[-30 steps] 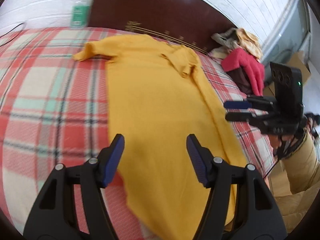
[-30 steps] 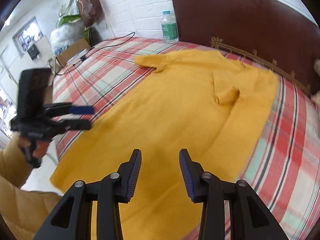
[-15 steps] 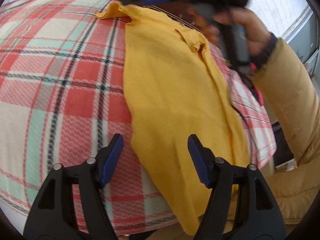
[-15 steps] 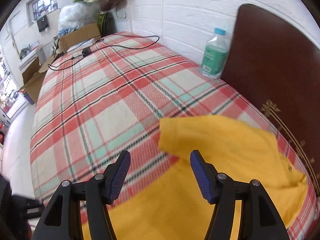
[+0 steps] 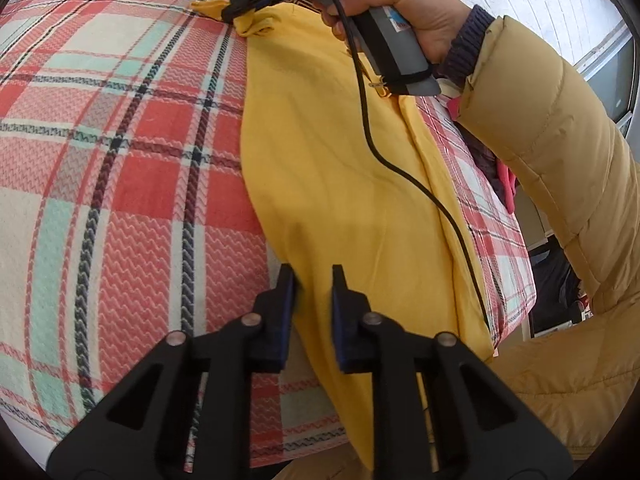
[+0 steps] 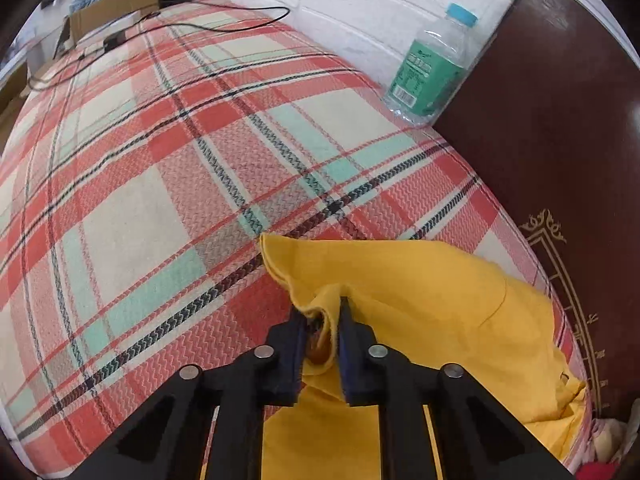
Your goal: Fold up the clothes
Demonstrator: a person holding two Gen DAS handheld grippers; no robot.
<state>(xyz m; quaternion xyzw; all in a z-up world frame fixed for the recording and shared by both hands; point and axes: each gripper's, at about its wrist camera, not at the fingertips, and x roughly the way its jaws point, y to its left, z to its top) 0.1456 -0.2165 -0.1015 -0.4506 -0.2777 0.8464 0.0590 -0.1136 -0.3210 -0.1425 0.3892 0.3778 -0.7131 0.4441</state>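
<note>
Both sets of fingers are closing on the yellow shirt (image 5: 344, 168) on the plaid bed (image 5: 120, 140): left gripper (image 5: 313, 280) pinching its hem edge, right gripper (image 6: 323, 312) its sleeve (image 6: 304, 276).

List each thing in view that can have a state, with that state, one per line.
Yellow shirt: spread lengthwise on the bed, one side already folded in, sleeve bunched.
Left claw: closing over the shirt's near side edge.
Right claw: closing, sleeve fabric pinched between its pads.
Water bottle: upright, capped, beside the headboard.
Plaid bedcover: flat, smooth.
Black cable: lying loose on the bedcover's far part.
</note>
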